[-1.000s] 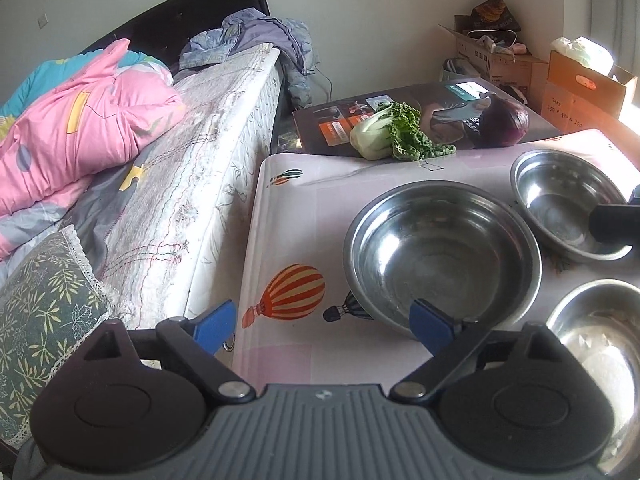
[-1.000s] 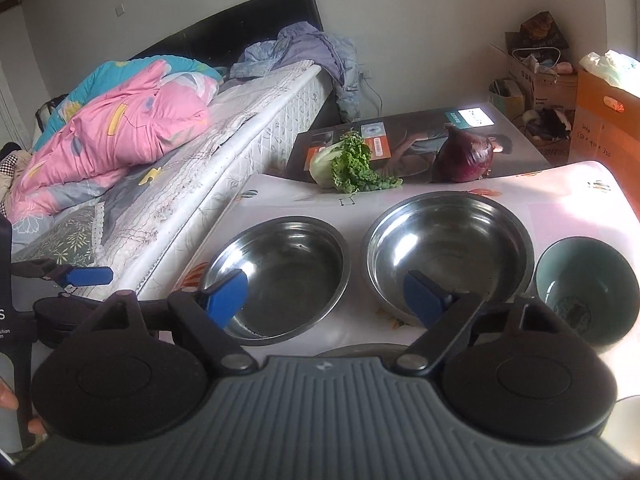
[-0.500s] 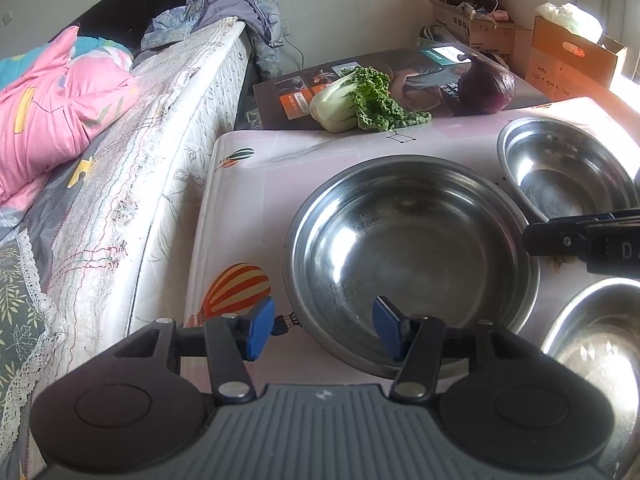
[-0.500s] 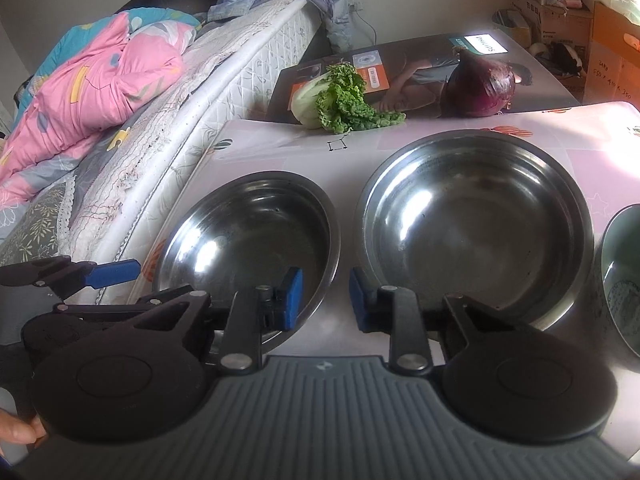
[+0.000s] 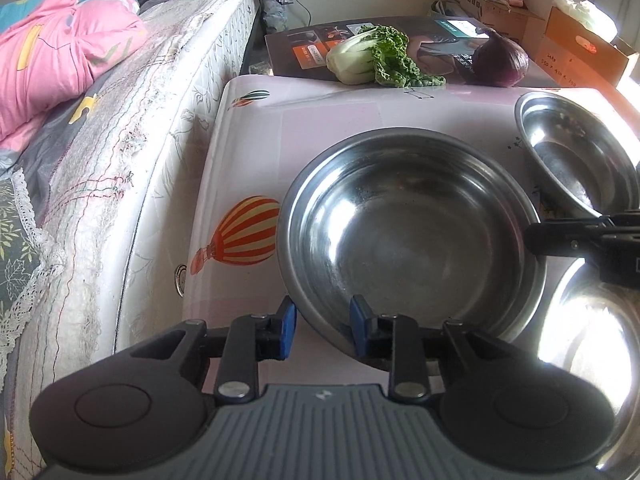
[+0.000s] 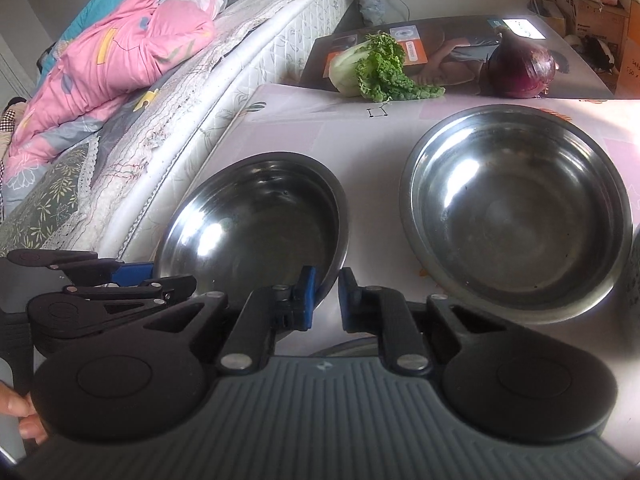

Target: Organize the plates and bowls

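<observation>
A large steel bowl (image 5: 412, 236) sits on the pink table; it also shows in the right wrist view (image 6: 256, 220). My left gripper (image 5: 322, 326) straddles its near rim, one pad outside and one inside, jaws narrowed but a gap still shows. My right gripper (image 6: 326, 298) straddles the same bowl's right rim, jaws nearly closed on it. A second steel bowl (image 6: 516, 216) stands to the right, also in the left wrist view (image 5: 576, 160). A third steel bowl (image 5: 592, 344) lies at the near right.
A bok choy (image 5: 372, 58) and a red cabbage (image 5: 500, 60) lie on a flat printed box (image 5: 304, 46) behind the table. A bed with a pink quilt (image 5: 60, 48) runs along the left. Cardboard boxes (image 5: 584, 48) stand at the back right.
Both grippers moved forward and down onto the large bowl's rim and narrowed their jaws from wide open.
</observation>
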The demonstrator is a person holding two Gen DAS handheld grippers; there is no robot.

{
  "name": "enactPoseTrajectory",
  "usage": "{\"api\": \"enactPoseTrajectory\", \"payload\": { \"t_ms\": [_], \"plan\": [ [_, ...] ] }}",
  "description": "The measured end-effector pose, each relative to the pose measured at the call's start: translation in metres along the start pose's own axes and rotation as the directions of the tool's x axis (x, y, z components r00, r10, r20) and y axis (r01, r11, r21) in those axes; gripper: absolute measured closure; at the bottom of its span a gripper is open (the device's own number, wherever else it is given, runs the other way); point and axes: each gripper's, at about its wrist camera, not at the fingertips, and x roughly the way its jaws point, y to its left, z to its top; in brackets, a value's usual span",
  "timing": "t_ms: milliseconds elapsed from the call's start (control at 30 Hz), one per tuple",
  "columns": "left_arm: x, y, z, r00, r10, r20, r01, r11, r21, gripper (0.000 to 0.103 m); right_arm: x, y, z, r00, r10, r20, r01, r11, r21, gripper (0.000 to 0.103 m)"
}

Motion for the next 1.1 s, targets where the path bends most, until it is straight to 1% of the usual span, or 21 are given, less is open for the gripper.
{"api": "enactPoseTrajectory", "payload": {
  "t_ms": [67, 133, 167, 300, 400, 500, 567, 633, 800, 933, 1100],
  "plan": [
    [-0.003, 0.007, -0.004, 1.0, -0.019, -0.009, 0.019, 1.0, -0.012, 0.073, -0.001, 0.005, -0.002, 1.0, 0.011, -0.013, -0.011, 1.0, -0.015, 0.091],
    [-0.004, 0.014, -0.005, 0.999, -0.044, -0.011, 0.044, 0.999, -0.031, 0.073, -0.003, 0.007, -0.001, 1.0, 0.003, -0.012, -0.003, 1.0, -0.024, 0.092],
    [-0.004, 0.017, -0.006, 0.999, -0.053, -0.007, 0.053, 0.998, -0.042, 0.073, -0.004, 0.008, 0.001, 1.0, -0.004, -0.006, 0.004, 1.0, -0.024, 0.09],
    [-0.002, 0.022, -0.002, 0.998, -0.067, 0.011, 0.068, 0.996, -0.06, 0.07, -0.003, -0.001, 0.01, 1.0, -0.021, 0.019, 0.02, 1.0, 0.017, 0.089],
    [0.002, 0.02, 0.001, 0.997, -0.076, 0.017, 0.077, 0.995, -0.061, 0.068, 0.003, -0.008, 0.015, 0.999, -0.033, 0.021, 0.032, 0.999, 0.044, 0.089],
    [0.008, 0.019, 0.003, 0.997, -0.082, 0.005, 0.082, 0.994, -0.066, 0.068, 0.007, -0.014, 0.019, 1.0, -0.011, 0.024, 0.01, 0.997, 0.071, 0.091],
    [0.012, 0.02, 0.003, 0.995, -0.1, -0.007, 0.099, 0.992, -0.078, 0.069, 0.007, -0.015, 0.02, 1.0, 0.01, 0.028, -0.012, 0.997, 0.077, 0.094],
    [0.013, 0.021, 0.002, 0.993, -0.117, -0.008, 0.116, 0.989, -0.087, 0.069, 0.008, -0.013, 0.019, 0.999, 0.01, 0.031, -0.012, 0.997, 0.072, 0.094],
    [0.021, 0.016, 0.002, 0.993, -0.115, -0.041, 0.111, 0.99, -0.082, 0.069, 0.017, -0.014, 0.017, 1.0, 0.011, 0.012, -0.012, 0.996, 0.085, 0.094],
    [0.021, 0.011, 0.002, 0.995, -0.091, -0.034, 0.089, 0.994, -0.064, 0.068, 0.021, -0.012, 0.015, 1.0, 0.007, 0.011, -0.008, 0.996, 0.084, 0.094],
    [0.021, 0.01, 0.002, 0.996, -0.088, -0.03, 0.086, 0.995, -0.059, 0.068, 0.021, -0.013, 0.016, 1.0, 0.01, 0.014, -0.011, 0.996, 0.086, 0.094]
  ]
}}
